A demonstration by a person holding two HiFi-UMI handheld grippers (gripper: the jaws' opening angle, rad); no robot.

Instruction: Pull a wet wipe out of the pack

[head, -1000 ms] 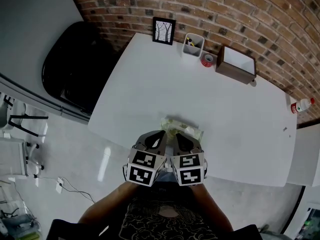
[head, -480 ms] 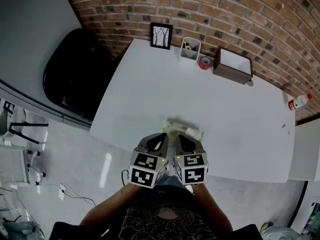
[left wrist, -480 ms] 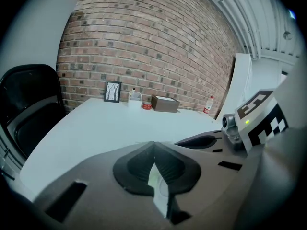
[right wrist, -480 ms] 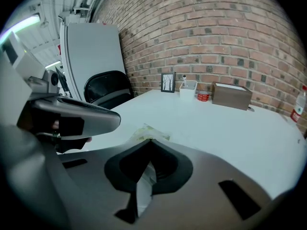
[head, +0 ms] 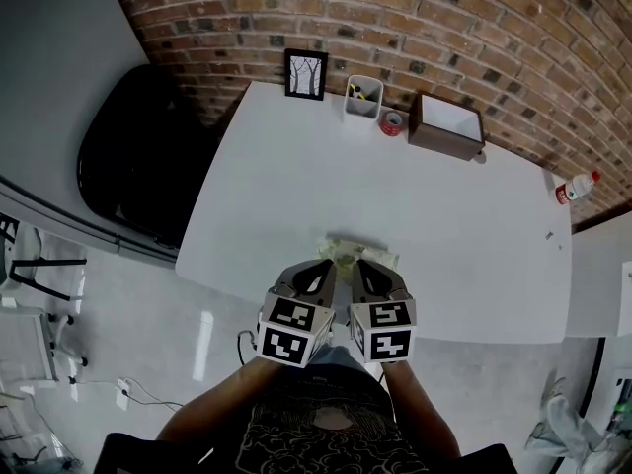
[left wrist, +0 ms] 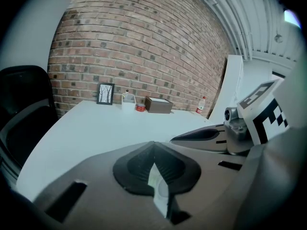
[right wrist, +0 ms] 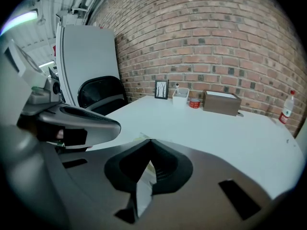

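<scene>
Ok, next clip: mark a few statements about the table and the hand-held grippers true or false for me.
The wet wipe pack lies near the table's front edge. True.
The brown box stands left of the picture frame. False: it stands to the frame's right.
The left hand-held gripper and right hand-held gripper sit side by side at the pack. True.
The bottle stands mid-table. False: it is by the far right corner.

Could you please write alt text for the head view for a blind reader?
A person holds the left gripper and right gripper side by side at a pale green wet wipe pack by the near edge of a white table. A picture frame, pen holder, red tape roll and brown box line the far edge by a brick wall.
</scene>
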